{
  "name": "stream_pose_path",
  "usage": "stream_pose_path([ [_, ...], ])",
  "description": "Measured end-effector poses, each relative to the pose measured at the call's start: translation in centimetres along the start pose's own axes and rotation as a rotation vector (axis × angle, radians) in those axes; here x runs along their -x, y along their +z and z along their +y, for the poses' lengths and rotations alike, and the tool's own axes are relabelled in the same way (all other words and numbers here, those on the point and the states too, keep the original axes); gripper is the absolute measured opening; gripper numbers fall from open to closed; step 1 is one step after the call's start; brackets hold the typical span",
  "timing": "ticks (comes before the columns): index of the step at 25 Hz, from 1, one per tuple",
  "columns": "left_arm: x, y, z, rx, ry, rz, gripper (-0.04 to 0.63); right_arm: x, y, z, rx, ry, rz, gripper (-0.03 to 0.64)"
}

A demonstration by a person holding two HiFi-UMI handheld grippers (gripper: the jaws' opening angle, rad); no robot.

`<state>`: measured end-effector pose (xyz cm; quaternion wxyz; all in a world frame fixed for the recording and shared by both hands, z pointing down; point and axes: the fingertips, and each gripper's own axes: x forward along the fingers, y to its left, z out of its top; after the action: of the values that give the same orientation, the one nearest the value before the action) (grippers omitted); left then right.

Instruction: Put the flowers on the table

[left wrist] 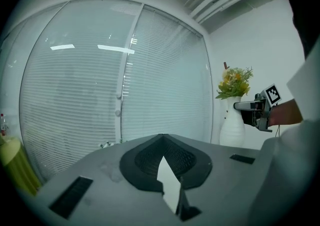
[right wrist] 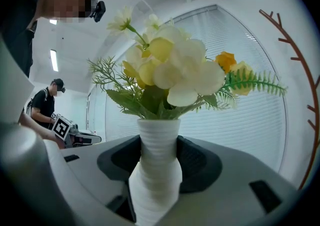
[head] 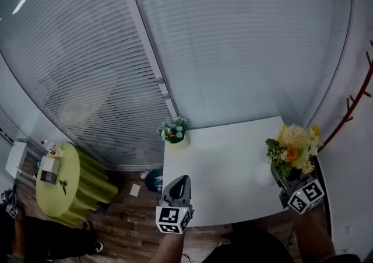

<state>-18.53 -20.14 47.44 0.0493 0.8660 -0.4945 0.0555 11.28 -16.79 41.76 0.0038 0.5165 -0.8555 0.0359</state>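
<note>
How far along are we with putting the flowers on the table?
Done: a small flower pot sits at the table's far left corner. In hand: the right gripper's jaws clamp the white vase of yellow flowers at the table's right edge. Left: set it down, if not resting yet, and release. The left gripper is shut, empty.

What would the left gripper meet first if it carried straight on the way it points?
Probably the blinds behind the table, though depth is unclear; the small flower pot sits left of its line.
</note>
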Motion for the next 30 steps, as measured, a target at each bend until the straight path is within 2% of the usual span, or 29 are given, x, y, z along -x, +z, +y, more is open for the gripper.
stream_pose_path([
  [3, 0.2, -0.7, 0.3, -0.001, 0.001, 0.021, 0.005, -0.7, -1.0, 0.3, 0.003, 0.032, 0.013, 0.239],
  [7, -0.3, -1.0, 1.9, -0.002, 0.039, 0.030, 0.005, -2.7, -2.0, -0.3, 0.004, 0.049, 0.018, 0.239],
  [12, -2.0, -2.4, 2.8, -0.020, 0.068, 0.055, 0.004, -5.4, -3.6, -1.6, 0.001, 0.078, 0.013, 0.239],
  [19, -5.5, -4.0, 4.3, -0.020, 0.083, 0.077, 0.004, -9.3, -6.2, -3.4, -0.008, 0.101, 0.064, 0.238],
  [23, -7.0, -4.4, 4.7, -0.025, 0.081, 0.064, 0.005, -10.7, -7.0, -4.1, -0.007, 0.118, 0.086, 0.238],
  [27, -8.1, -5.4, 5.0, -0.021, 0.092, 0.084, 0.005, -11.8, -7.4, -4.6, 0.002, 0.119, 0.094, 0.238],
  [30, -8.7, -4.8, 5.4, -0.051, 0.114, 0.050, 0.003, -12.6, -8.1, -4.4, 0.022, 0.147, 0.102, 0.238],
])
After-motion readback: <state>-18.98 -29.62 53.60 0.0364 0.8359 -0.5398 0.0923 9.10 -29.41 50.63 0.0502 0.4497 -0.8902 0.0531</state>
